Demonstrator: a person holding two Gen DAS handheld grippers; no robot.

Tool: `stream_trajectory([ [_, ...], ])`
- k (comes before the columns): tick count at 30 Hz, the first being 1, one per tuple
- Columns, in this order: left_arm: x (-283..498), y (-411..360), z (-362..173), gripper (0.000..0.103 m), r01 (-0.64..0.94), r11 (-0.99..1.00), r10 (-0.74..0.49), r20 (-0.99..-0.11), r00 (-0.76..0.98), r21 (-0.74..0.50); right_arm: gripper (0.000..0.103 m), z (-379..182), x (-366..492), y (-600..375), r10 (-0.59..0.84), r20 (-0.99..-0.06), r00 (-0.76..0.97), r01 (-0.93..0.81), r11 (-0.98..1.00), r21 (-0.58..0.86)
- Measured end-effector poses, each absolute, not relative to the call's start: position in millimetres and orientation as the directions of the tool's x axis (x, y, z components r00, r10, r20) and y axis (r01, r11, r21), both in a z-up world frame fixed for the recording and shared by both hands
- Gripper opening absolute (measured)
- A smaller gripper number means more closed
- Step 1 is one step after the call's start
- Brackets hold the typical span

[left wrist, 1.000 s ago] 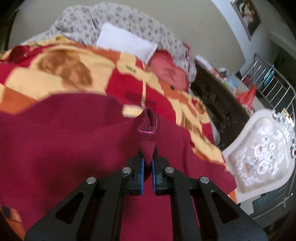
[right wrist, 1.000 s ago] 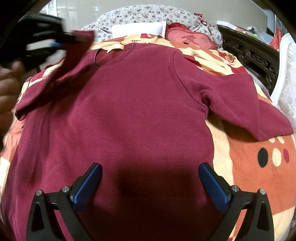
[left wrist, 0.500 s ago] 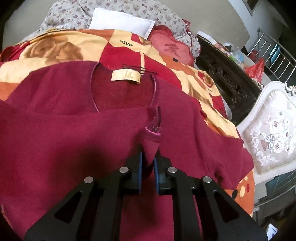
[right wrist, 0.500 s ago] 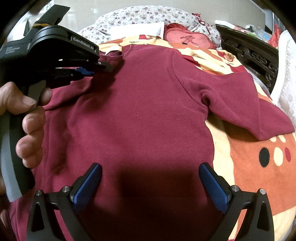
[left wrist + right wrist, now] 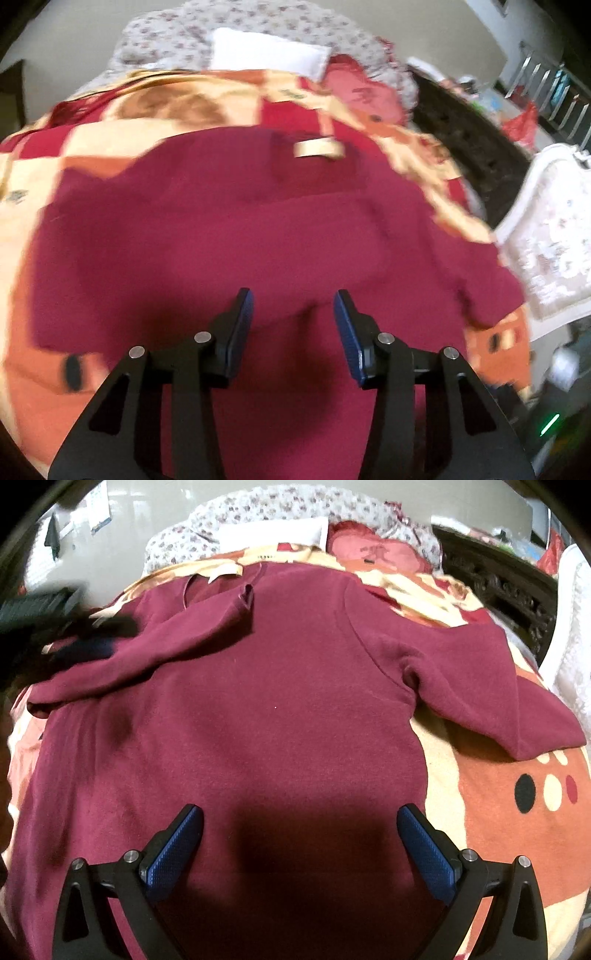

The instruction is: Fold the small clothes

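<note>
A dark red long-sleeved sweater lies flat on the bed, neck away from me. Its left sleeve is folded across the chest, the cuff near the neckline. Its right sleeve lies spread out to the right. My right gripper is open and empty over the lower body of the sweater. My left gripper is open and empty above the sweater, and shows as a blurred dark shape at the left edge of the right wrist view. A tan neck label shows.
An orange, red and cream patterned blanket covers the bed. A white pillow and a red cushion lie at the head. A dark carved cabinet and a white upholstered chair stand on the right.
My left gripper has opened, let go of the left sleeve cuff and pulled back to the left. The sleeve now lies across the chest. My right gripper has not moved.
</note>
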State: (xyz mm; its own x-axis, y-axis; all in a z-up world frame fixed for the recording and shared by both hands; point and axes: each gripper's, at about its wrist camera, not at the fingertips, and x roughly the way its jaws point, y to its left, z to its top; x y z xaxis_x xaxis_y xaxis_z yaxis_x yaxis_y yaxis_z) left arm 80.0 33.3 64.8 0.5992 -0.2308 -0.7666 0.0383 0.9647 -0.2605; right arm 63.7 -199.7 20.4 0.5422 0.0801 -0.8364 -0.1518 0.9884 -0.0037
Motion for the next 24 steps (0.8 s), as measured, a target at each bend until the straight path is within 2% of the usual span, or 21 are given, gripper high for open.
stream_trajectory([
  [3,64,51,48,0.045,0.0,0.984,-0.144,-0.794,0.59,-0.179,0.1,53,80,-209,0.196,-0.784,0.589,-0.173,0.978,0.114],
  [7,51,56,19,0.045,-0.017,0.981,-0.145,-0.799,0.584,-0.191,0.1,72,118,-217,0.295,-0.712,0.637,-0.175,0.955,0.239],
  [9,40,51,13,0.053,0.014,0.986,-0.138,-0.757,0.638,-0.167,0.098,67,141,-215,0.344,-0.711,0.614,-0.186,0.938,0.293],
  [11,40,48,13,0.057,0.027,0.986,-0.143,-0.753,0.642,-0.164,0.09,59,158,-210,0.393,-0.71,0.584,-0.211,0.918,0.335],
  [13,41,49,10,0.059,0.029,0.984,-0.152,-0.751,0.642,-0.175,0.076,52,172,-199,0.421,-0.716,0.557,-0.252,0.907,0.338],
  [15,41,52,10,0.06,0.029,0.981,-0.165,-0.746,0.645,-0.192,0.073,44,183,-188,0.446,-0.721,0.53,-0.283,0.895,0.345],
  [16,41,54,9,0.06,0.029,0.979,-0.173,-0.742,0.648,-0.204,0.064,39,189,-184,0.456,-0.729,0.51,-0.284,0.889,0.358],
  [20,39,56,10,0.059,0.028,0.974,-0.189,-0.734,0.653,-0.226,0.042,29,202,-173,0.561,-0.7,0.442,-0.304,0.828,0.472],
  [21,38,55,11,0.059,0.029,0.974,-0.189,-0.733,0.654,-0.226,0.025,33,203,-172,0.569,-0.697,0.435,-0.305,0.822,0.481],
  [22,38,55,11,0.059,0.028,0.974,-0.189,-0.731,0.655,-0.226,0.017,38,203,-173,0.566,-0.693,0.447,-0.301,0.824,0.479],
  [24,36,56,11,0.059,0.028,0.973,-0.189,-0.728,0.659,-0.228,0.01,57,198,-184,0.553,-0.664,0.503,-0.286,0.831,0.476],
])
